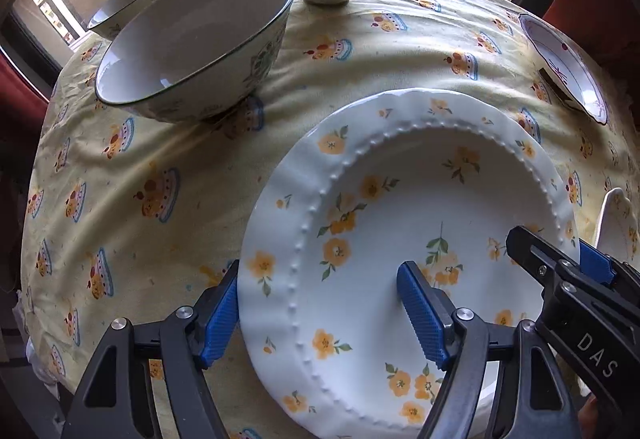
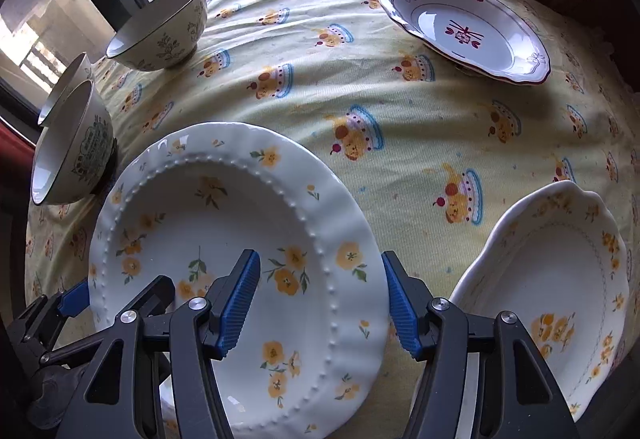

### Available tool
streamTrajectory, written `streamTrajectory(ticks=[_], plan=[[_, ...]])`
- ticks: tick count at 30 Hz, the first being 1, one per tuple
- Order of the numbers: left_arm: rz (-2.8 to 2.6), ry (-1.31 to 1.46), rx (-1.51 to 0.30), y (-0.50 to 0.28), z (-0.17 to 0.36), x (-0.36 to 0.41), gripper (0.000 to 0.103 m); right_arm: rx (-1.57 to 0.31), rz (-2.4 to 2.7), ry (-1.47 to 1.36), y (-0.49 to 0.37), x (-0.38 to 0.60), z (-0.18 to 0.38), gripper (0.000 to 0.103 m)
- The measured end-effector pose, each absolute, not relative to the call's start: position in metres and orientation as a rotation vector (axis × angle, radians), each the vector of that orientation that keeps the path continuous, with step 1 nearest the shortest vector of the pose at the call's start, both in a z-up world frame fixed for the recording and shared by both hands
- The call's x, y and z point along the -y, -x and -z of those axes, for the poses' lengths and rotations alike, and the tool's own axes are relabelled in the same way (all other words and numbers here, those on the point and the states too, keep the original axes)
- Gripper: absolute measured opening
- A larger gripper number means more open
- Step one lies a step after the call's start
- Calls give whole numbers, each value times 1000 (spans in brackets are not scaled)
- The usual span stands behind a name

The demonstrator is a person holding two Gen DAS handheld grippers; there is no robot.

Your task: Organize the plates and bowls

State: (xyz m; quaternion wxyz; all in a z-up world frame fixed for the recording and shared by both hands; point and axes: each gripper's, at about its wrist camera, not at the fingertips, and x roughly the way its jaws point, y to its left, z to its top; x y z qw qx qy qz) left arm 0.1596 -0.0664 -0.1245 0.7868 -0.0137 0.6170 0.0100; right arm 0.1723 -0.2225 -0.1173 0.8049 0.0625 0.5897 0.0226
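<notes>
The big flowered plate (image 1: 400, 219) sits on the desk (image 1: 140, 159), near its front edge. The left gripper (image 1: 320, 319) and the right gripper (image 2: 320, 299) each straddle one side of its rim. Both sets of jaws are partly open, and I cannot tell if the pads press the rim yet. If one side lifts first, the plate could tip and slide out. It could also bump the big bowl (image 1: 192, 47) or the wavy plate (image 2: 552, 287) close by.
</notes>
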Motion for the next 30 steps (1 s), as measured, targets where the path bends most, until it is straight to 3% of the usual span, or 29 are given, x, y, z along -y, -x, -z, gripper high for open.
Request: streamTrajectory(ticks=[6,9,13,16,30], plan=[[-16,39,-1331,-148,125,53,72,-1284,-46,-130,-149,206,116,64],[-5,32,-1320,-147,124,52,69,-1293,2,-62,-150,201,120,55],[26,13,-1305,-146,124,51,73,-1282,24,-85,-149,202,121,56],[40,5,-1294,-152,126,54,71,-1264,38,-57,-151,194,123,64],[135,-11,-1277,-145,103,48,71,-1245,102,-44,-126,181,95,64]])
